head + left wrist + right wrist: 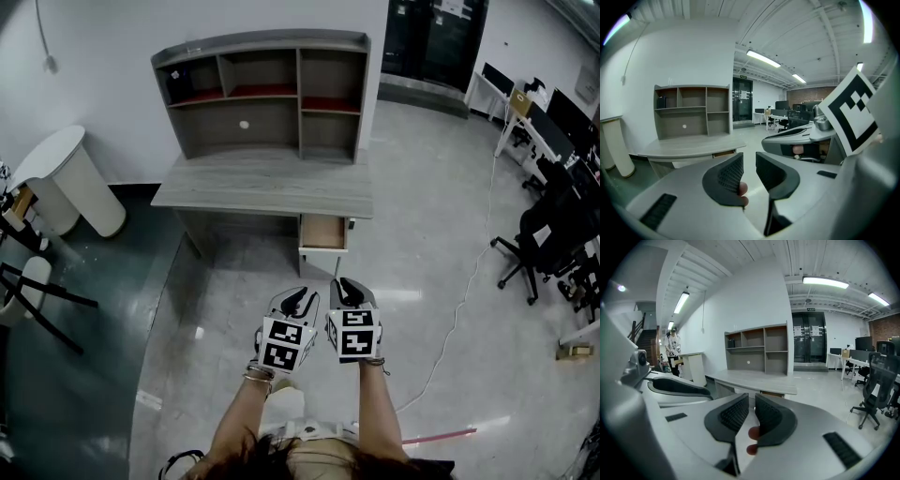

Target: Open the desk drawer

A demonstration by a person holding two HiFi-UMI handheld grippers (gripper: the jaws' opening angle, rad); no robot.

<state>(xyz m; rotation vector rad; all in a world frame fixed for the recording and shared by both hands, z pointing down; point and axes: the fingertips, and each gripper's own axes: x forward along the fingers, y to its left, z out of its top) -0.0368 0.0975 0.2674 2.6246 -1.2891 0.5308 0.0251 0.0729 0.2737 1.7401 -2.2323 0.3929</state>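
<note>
Since the drawer (323, 232) under the tabletop (272, 183) is far off, step close; the left claw (296, 301) and right claw (346, 292) are narrow and empty, so open one wide first.

The head view looks steeply down from well back of the desk (267, 183). Both gripper views sit low, facing the desk from afar and sharing its shelves (757, 350).
</note>
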